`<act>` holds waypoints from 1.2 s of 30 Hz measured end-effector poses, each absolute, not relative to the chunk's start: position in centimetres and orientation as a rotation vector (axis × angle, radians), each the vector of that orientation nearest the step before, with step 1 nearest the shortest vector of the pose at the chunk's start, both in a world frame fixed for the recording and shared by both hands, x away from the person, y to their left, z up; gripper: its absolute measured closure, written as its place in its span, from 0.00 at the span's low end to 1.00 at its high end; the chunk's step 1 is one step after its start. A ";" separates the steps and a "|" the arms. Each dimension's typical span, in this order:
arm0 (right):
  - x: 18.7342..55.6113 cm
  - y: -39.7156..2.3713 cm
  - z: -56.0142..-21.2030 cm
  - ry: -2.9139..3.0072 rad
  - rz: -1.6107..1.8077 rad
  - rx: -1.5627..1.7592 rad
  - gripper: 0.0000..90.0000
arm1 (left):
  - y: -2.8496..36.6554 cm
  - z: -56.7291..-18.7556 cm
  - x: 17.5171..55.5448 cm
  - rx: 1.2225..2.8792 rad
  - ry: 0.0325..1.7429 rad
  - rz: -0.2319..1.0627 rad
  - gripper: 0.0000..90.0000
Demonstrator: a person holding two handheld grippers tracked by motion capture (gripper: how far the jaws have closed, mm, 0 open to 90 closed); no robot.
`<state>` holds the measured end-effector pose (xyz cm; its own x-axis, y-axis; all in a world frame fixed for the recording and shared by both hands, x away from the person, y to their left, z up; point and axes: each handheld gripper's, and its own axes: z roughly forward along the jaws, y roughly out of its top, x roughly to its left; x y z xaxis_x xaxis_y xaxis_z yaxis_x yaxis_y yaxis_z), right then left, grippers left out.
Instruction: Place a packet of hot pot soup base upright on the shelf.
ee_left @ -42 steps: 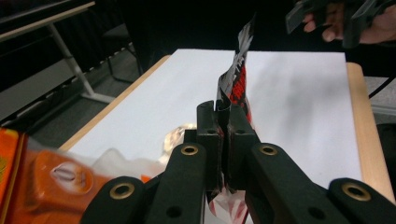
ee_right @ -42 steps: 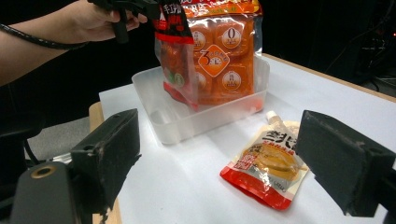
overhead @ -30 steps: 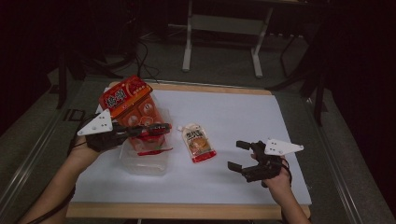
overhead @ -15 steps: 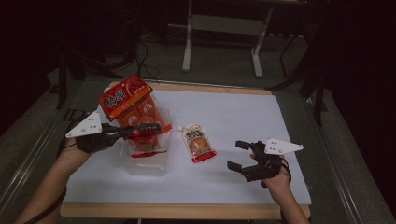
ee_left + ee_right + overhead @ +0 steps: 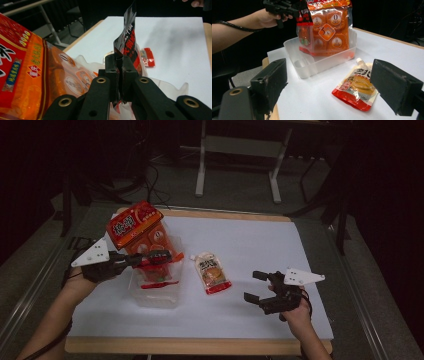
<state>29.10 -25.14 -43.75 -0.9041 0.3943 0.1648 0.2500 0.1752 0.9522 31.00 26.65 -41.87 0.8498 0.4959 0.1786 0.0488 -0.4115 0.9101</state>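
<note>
Change noted: against the high views from the last second, the left gripper (image 5: 159, 257) sits a little further out toward the desk's left edge, and the dark sachet (image 5: 127, 40) in its jaws now hangs above the near end of the clear tub (image 5: 155, 292) rather than over its middle. The right gripper (image 5: 260, 287) keeps its place throughout.

Reading: the sachet is not yet deposited. It hangs clear of the tub floor, in front of the big orange bag (image 5: 145, 232) that stands upright in the tub. Judged from this, the packing step is in hand and incomplete; lowering and release remain.

Left jaws: closed almost fully, pinching the sachet edge-on. In the left gripper view the sachet rises straight up from between the jaw tips, with a small strip showing below them. The orange bag lies to the left of the jaws, close but apart.

Right jaws: wide open, holding nothing. In the right gripper view the spouted pouch (image 5: 357, 86) lies flat on the desk (image 5: 260, 245) ahead of and between the jaws, untouched.

Pose: the left forearm enters from the lower left, the gripper held roughly level and pointing across the tub. The right hand rests low near the desk's front right, jaws aimed toward the pouch and tub.
</note>
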 end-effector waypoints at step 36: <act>29.1 -25.1 -44.0 2.308 1.827 0.605 0.17 | 25.8 -46.3 30.9 1.943 0.421 0.402 0.90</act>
